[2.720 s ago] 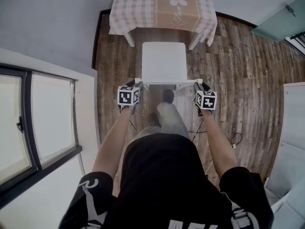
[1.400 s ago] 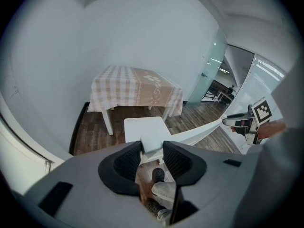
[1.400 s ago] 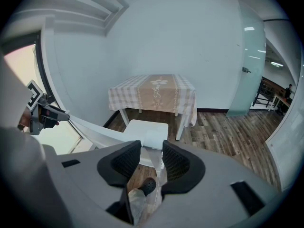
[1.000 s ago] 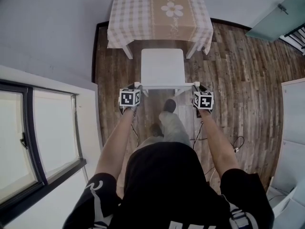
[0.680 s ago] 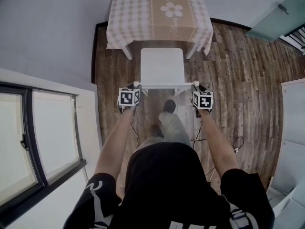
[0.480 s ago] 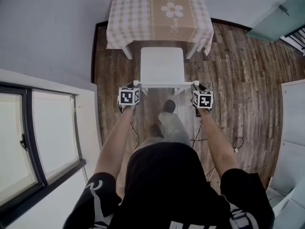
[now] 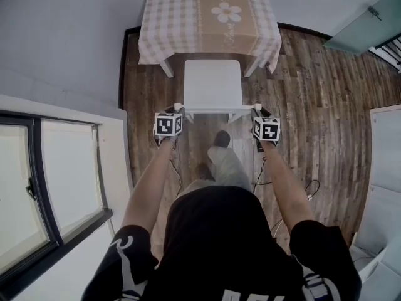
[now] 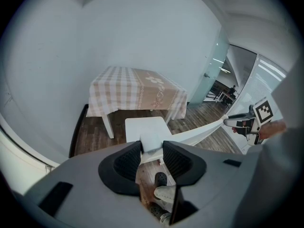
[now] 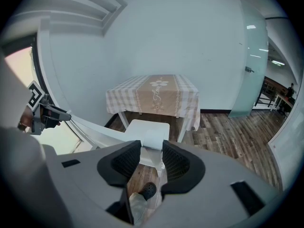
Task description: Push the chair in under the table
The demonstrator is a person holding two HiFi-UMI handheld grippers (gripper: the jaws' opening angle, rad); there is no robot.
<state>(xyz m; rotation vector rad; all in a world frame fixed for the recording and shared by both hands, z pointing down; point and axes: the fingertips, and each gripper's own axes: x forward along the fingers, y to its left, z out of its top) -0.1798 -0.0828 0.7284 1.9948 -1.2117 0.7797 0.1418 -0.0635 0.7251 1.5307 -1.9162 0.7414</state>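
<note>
In the head view we see the white chair (image 7: pixel 213 83), its seat front meeting the edge of the cloth-covered surface (image 7: pixel 169 17). The left tongs (image 7: pixel 177 110) and right tongs (image 7: pixel 255 110) are at its back's corners. In each gripper view we find the pads clamped on a chair-back corner.

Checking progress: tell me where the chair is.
Head view, top centre: the chair stands, seat front at the edge of the table, backrest gripped by the left gripper and right gripper.
</note>
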